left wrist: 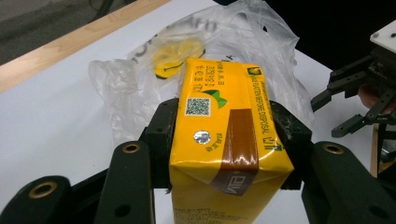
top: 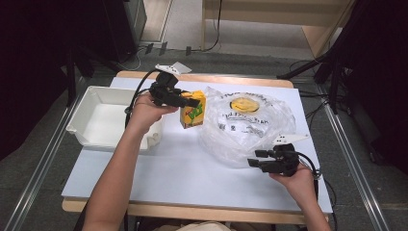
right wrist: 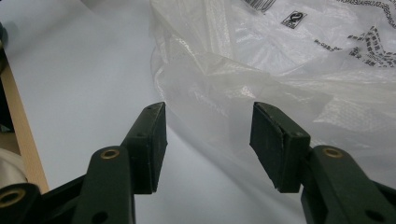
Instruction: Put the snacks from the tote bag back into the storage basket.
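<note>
My left gripper (top: 191, 102) is shut on a yellow drink carton (top: 193, 115), held above the white table just left of a clear plastic bag (top: 245, 122). In the left gripper view both pads press the sides of the carton (left wrist: 223, 140), whose top shows a foil straw hole and a brown stripe. The bag (left wrist: 187, 56) lies crumpled behind it, printed with a yellow smiley. My right gripper (top: 256, 159) stands open at the bag's near right edge. In the right gripper view its jaws (right wrist: 208, 140) point at the bag's rim (right wrist: 261, 79), with nothing pinched between them.
A white rectangular tub (top: 103, 118) stands at the table's left side. The table (top: 183, 168) has a wooden edge along front and back. The right gripper (left wrist: 359, 100) shows at the far right of the left gripper view. Dark stands and cables surround the table.
</note>
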A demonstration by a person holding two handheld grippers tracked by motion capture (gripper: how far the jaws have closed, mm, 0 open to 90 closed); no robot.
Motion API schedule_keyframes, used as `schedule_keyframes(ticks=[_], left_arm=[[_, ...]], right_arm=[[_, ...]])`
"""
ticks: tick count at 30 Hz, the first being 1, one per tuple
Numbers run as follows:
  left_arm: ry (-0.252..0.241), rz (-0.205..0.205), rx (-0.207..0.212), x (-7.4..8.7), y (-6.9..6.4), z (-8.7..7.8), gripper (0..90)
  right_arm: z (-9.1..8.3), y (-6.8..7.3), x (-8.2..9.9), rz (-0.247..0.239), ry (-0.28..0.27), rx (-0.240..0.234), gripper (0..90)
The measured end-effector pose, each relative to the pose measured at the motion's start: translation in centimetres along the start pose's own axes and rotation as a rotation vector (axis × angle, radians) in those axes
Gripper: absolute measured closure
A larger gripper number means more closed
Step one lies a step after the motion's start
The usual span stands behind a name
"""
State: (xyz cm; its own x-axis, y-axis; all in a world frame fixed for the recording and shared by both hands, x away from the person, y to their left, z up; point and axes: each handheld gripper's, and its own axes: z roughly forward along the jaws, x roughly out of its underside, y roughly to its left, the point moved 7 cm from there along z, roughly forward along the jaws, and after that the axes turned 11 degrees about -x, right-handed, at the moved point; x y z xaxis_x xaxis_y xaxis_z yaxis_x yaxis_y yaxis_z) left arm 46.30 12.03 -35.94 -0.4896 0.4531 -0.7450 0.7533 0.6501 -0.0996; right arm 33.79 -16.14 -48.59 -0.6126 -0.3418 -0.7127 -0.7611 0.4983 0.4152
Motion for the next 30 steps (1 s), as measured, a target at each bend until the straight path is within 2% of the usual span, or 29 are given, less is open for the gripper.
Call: schedule_keyframes(ticks=[13, 17, 22, 26, 30], left_arm=[[-0.021, -0.025, -0.052, 0.1, 1.7, -1.9, 52.6], [-0.025, -0.017, -0.054, 0.1, 2.2, -2.2, 52.6], [-0.033, -0.029, -0.059, 0.1, 3.3, -2.8, 52.7], [-0.042, -0.054, -0.047, 0.3, 4.1, -3.2, 52.7], [-0.045, -0.056, -0.069, 0.4, 4.7, -3.7, 52.7]], right_arm=[[0.0, -0.2, 0.2, 0.004, 0.007, 0.010, 45.4], [-0.1, -0.1, 0.2, 0.003, 0.004, 0.008, 45.4], [-0.2, -0.2, 0.2, 0.002, 0.003, 0.009, 45.4], [-0.2, -0.2, 0.2, 0.003, 0.001, 0.008, 45.3], [-0.2, -0.1, 0.2, 0.002, 0.001, 0.005, 45.2]])
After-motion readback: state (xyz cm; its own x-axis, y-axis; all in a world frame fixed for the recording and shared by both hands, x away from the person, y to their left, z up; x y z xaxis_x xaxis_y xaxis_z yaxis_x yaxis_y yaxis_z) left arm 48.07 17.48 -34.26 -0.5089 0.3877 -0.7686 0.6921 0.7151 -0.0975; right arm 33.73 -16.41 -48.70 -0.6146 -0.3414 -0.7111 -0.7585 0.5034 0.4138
